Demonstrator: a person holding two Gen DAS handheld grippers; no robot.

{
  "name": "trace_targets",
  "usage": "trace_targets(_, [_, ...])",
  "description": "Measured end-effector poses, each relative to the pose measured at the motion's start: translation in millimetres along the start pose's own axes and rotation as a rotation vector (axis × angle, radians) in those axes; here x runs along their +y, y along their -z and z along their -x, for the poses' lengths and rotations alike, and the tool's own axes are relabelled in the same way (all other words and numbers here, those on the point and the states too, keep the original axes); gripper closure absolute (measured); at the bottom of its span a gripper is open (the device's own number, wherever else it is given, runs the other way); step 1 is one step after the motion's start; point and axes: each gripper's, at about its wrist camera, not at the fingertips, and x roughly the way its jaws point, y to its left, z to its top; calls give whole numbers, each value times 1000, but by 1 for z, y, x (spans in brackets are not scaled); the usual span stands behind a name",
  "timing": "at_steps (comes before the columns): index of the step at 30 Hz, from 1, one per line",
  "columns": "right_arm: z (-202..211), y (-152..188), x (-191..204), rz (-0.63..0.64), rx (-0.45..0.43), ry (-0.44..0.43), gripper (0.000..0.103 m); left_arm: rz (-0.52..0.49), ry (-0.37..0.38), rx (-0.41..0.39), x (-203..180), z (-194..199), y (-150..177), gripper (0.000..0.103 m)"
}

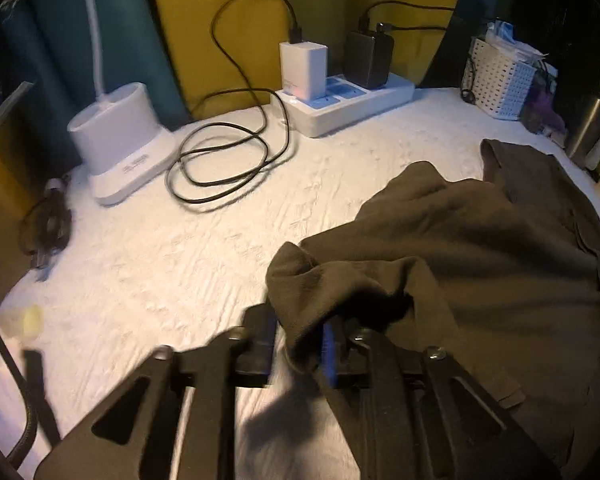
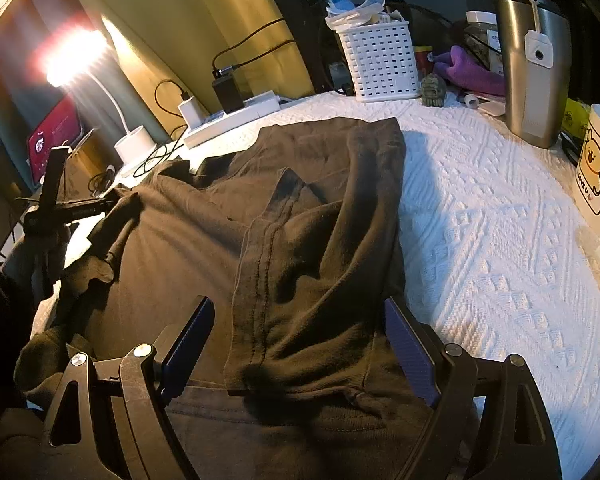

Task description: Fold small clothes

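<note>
The left tool (image 1: 300,344) pinches a corner of the dark garment (image 2: 300,220); the right tool (image 2: 300,352) is spread above the folded part. Carry the corner across low, keeping the cloth taut, and clear of the cable (image 1: 224,152) on the desk (image 1: 160,264).

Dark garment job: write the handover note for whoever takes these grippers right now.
Left gripper: shut on a bunched edge of the dark garment, at its left side.
Right gripper: open, jaws wide apart over the garment's near end, gripping nothing.
Garment: lies on the white textured cloth, one flap already folded over along the right side, left part rumpled.
Done: first side fold, it seems.
Left: bring the held left edge across, flatten, then finish the fold.
Mind the coiled black cable nearby.
</note>
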Motion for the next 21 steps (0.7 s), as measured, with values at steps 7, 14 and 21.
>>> trace_targets(7, [0, 0, 0, -2, -4, -3, 16, -81, 3, -84, -41, 66, 29, 57])
trace_targets(14, [3, 1, -2, -10, -14, -16, 16, -93, 186, 95, -70, 23, 38, 57])
trace_targets(21, [4, 1, -5, -19, -16, -29, 16, -10, 410, 89, -88, 23, 19, 57])
